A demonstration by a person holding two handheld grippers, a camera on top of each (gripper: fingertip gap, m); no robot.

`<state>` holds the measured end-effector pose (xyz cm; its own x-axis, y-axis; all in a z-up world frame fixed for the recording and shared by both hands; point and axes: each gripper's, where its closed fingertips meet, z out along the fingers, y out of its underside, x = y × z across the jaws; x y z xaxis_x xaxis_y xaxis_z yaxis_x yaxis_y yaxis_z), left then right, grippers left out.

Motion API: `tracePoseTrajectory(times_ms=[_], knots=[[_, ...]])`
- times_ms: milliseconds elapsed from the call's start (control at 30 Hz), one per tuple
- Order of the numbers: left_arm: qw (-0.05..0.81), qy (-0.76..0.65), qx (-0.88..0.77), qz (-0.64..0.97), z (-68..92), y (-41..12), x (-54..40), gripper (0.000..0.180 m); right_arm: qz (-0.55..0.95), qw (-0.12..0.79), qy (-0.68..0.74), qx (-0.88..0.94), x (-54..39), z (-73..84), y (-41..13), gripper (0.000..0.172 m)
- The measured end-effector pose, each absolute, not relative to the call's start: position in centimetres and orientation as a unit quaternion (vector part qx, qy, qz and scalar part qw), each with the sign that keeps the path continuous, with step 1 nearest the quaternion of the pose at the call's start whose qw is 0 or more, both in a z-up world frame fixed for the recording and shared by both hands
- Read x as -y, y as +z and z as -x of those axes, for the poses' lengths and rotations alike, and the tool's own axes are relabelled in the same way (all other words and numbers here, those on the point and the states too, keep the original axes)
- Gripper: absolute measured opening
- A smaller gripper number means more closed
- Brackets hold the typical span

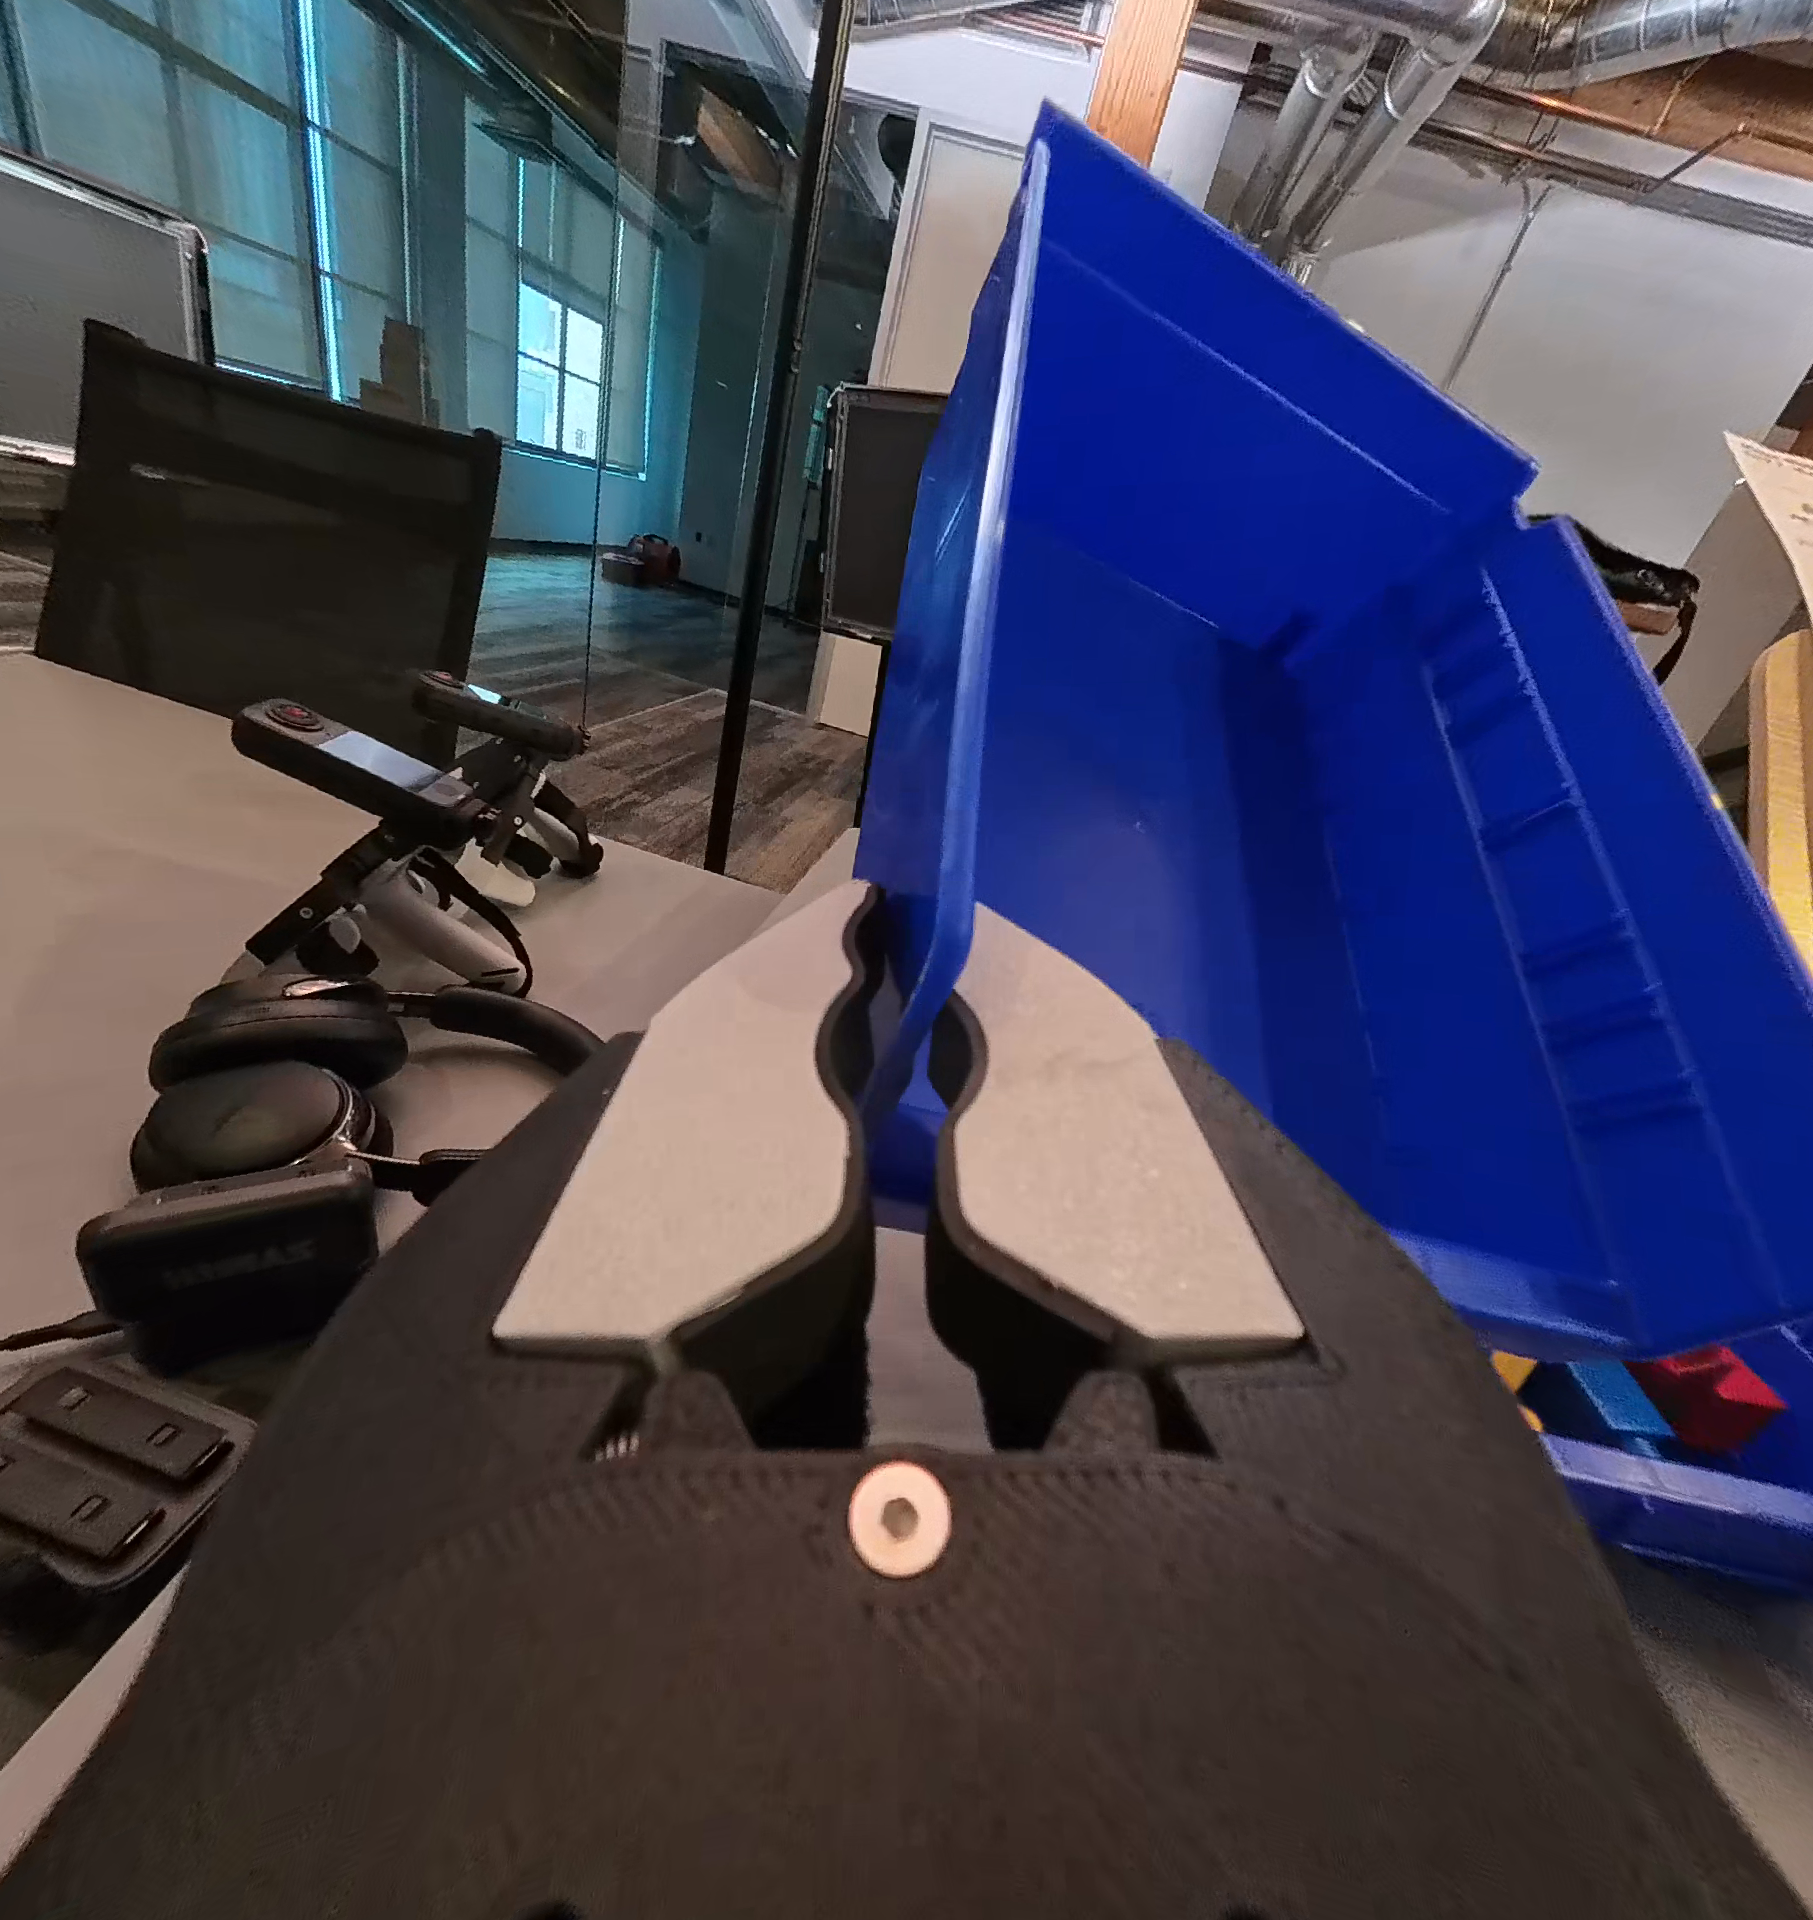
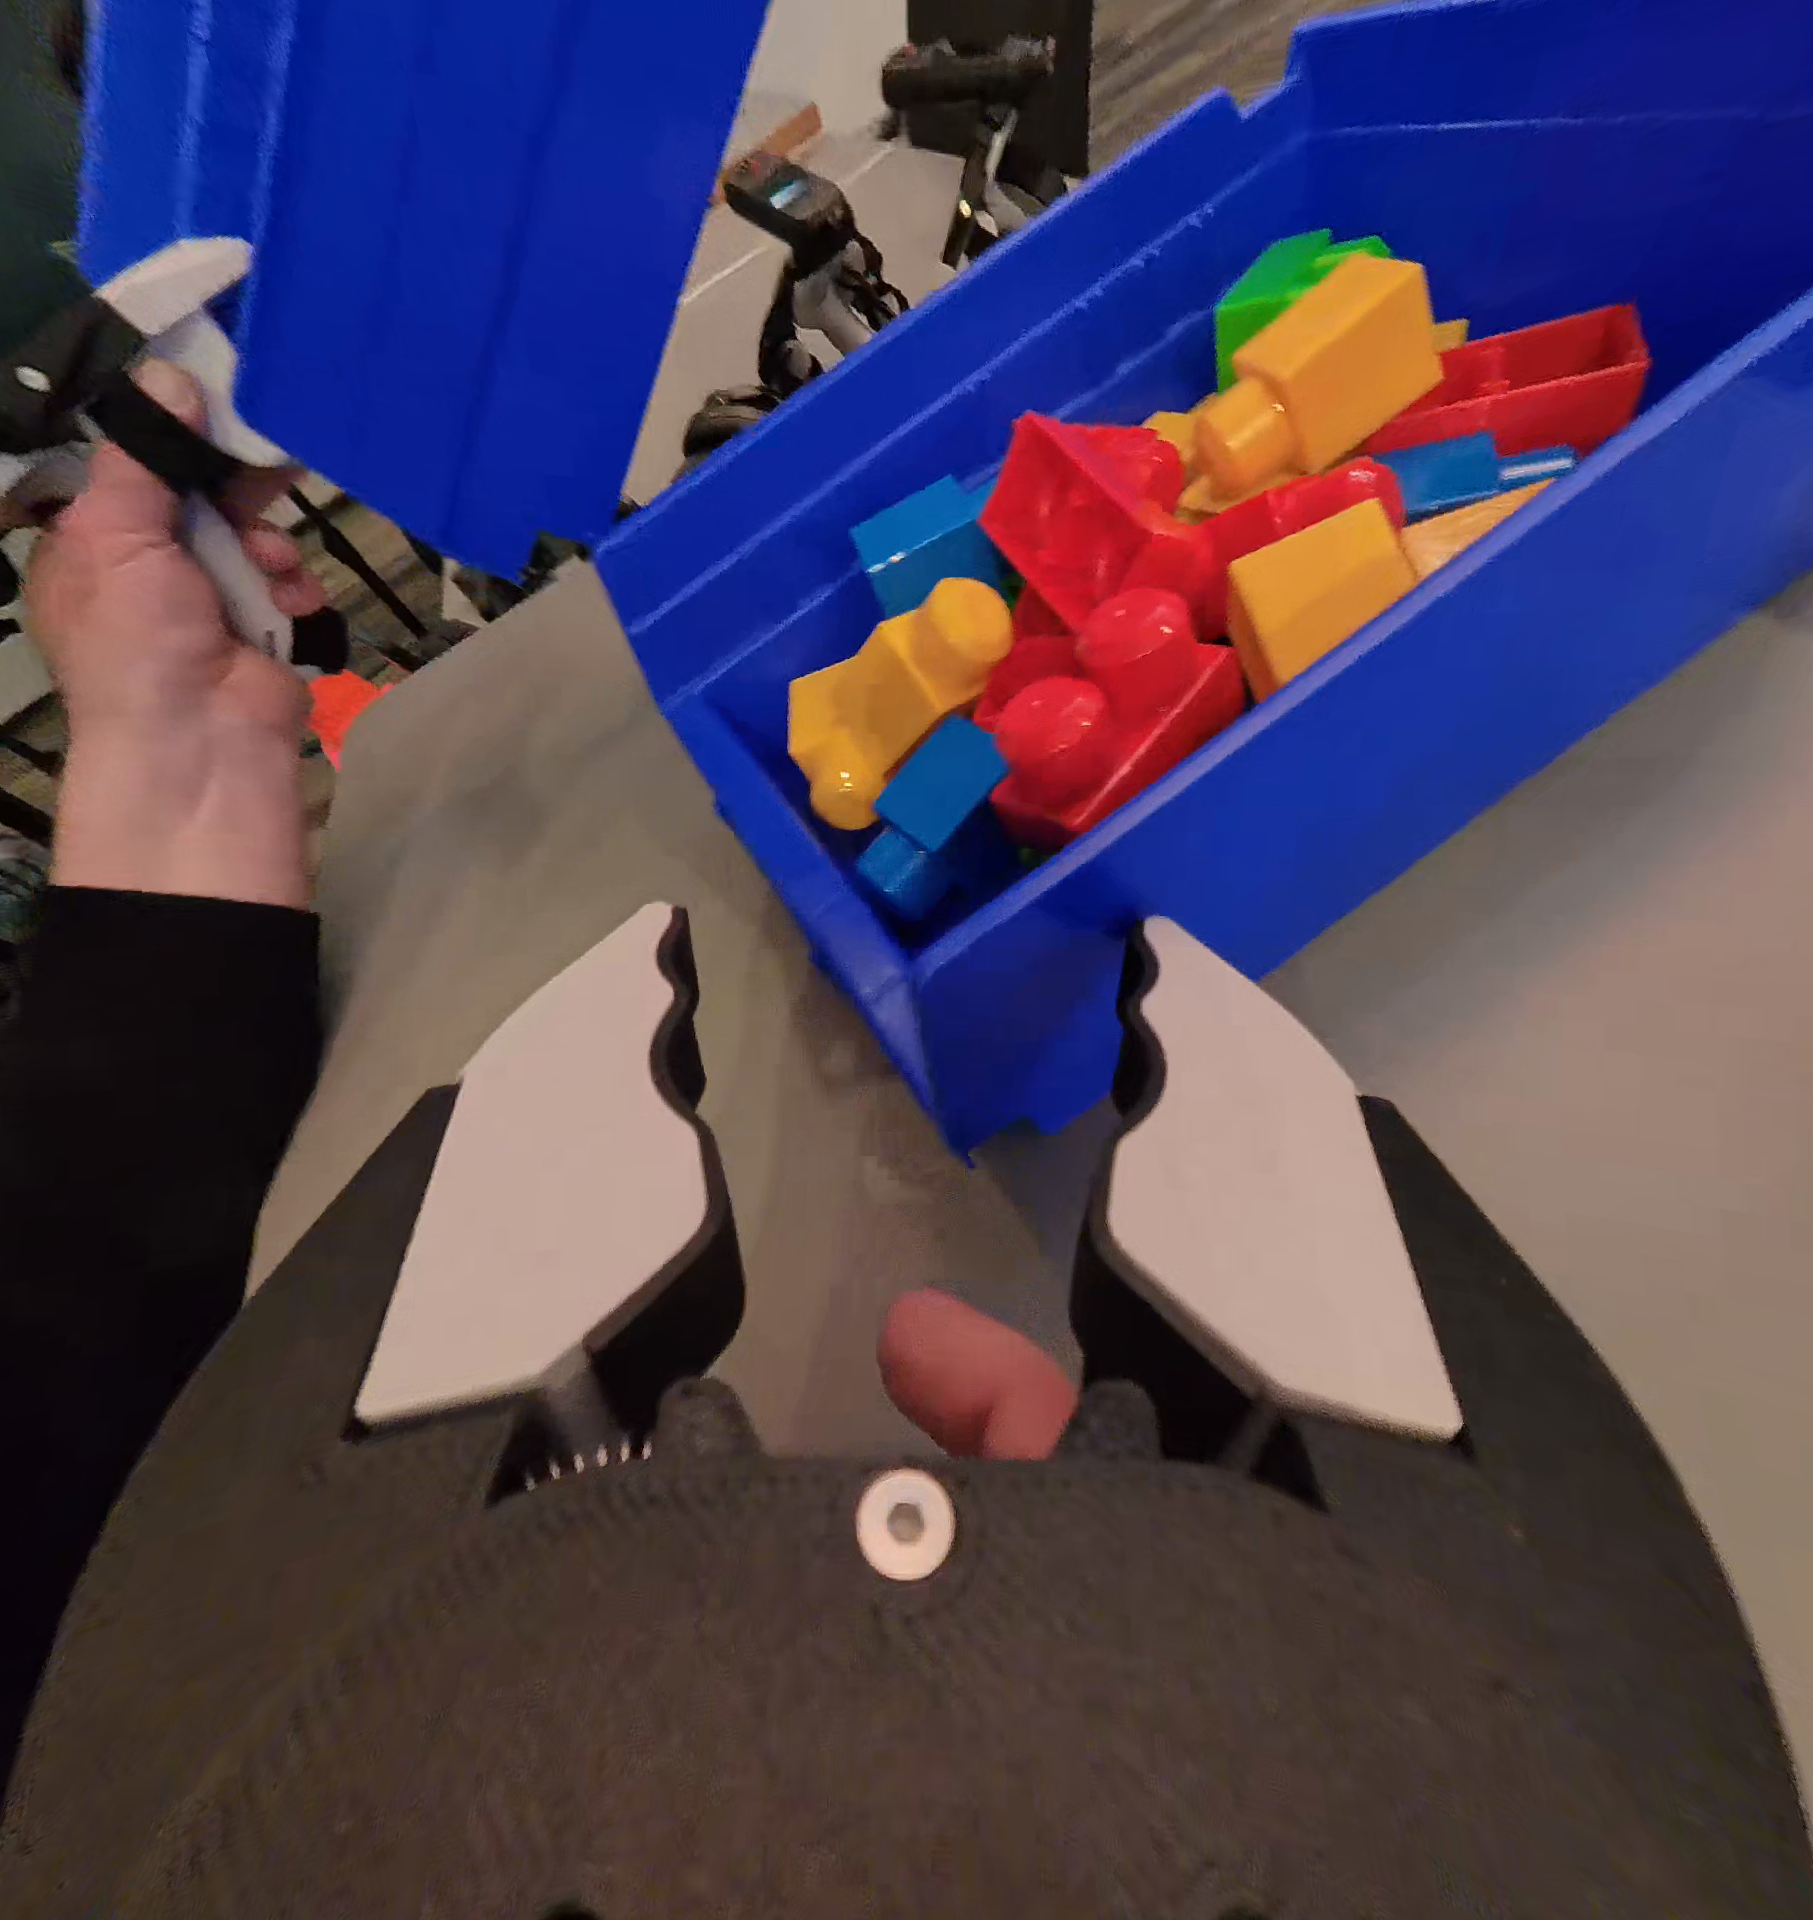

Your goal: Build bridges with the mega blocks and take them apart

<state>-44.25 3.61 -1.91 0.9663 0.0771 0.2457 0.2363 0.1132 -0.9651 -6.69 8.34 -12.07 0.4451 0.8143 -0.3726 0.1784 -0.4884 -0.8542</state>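
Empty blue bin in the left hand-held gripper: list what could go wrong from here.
1. The left hand-held gripper pinches only the thin side wall of the empty blue bin, held tilted in the air; it could twist or slip out.
2. The raised bin hangs close to the full bin; a swing could knock it.
3. The right hand-held gripper stands open at the full bin's corner; pushing forward might shove the bin and its blocks.

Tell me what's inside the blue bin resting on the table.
The bin on the table holds a loose heap of red, yellow, blue and green mega blocks. The pile covers the bin's floor and any blocks underneath.
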Motion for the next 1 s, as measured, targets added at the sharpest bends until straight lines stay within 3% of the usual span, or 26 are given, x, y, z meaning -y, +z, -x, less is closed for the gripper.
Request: tracePoseTrajectory(times_ms=[200,333,767,1000], knots=[[0.742,-0.048,0.126,0.656,44.5,-1.7,-3.2,0.006,0.721,0.444,0.390,0.362,-6.6,8.3,-12.2,0.060],[0.744,-0.045,0.135,0.653,44.9,-1.7,-2.9,0.006,0.723,0.448,0.380,0.364,-7.7,9.4,-12.5,0.030],[0.747,-0.029,0.127,0.653,44.5,-1.2,-3.0,0.006,0.737,0.447,0.373,0.343,-13.2,12.2,-12.8,0.024],[0.774,-0.006,0.079,0.628,40.6,1.8,-2.9,0.007,0.694,0.494,0.412,0.325,-11.8,9.3,-7.1,0.056]])
